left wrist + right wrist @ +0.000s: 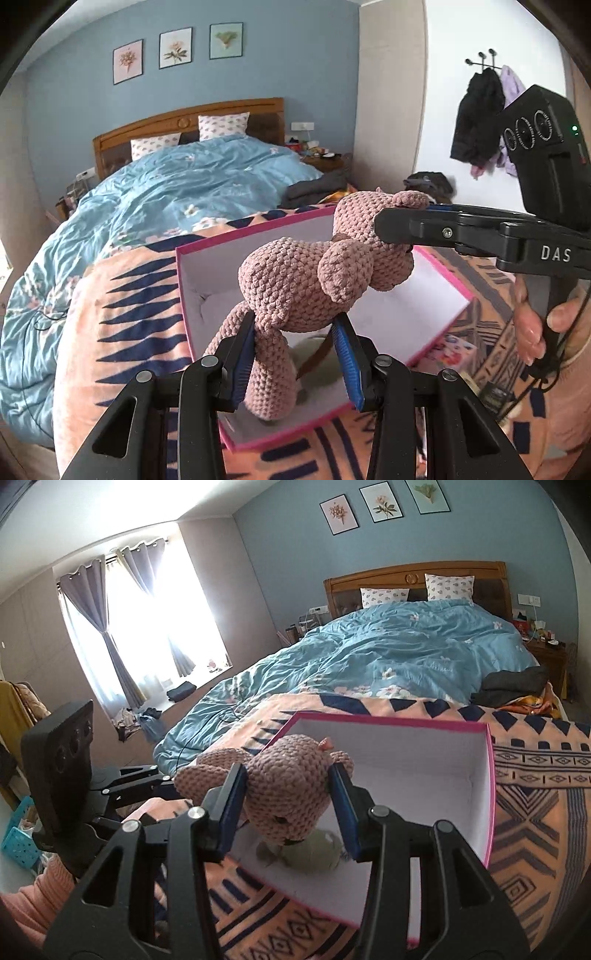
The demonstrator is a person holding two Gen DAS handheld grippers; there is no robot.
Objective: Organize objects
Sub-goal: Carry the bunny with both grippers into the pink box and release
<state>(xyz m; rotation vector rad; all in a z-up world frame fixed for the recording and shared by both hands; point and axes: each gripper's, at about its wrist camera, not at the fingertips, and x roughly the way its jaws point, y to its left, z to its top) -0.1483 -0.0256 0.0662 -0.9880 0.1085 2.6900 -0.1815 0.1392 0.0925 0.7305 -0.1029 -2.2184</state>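
Bedroom, patterned blanket (535, 775) on the bed. Pink crochet teddy (306, 277) is slung over the open pink box (489, 775), long axis spanning both claws: left claw (295, 354) clamps legs, right claw (288, 805) clamps head. Box directly below; green plush (317, 853) already inside.

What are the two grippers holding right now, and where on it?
Both hold the pink crochet bear: left gripper pinches its leg, right gripper clamps its head.
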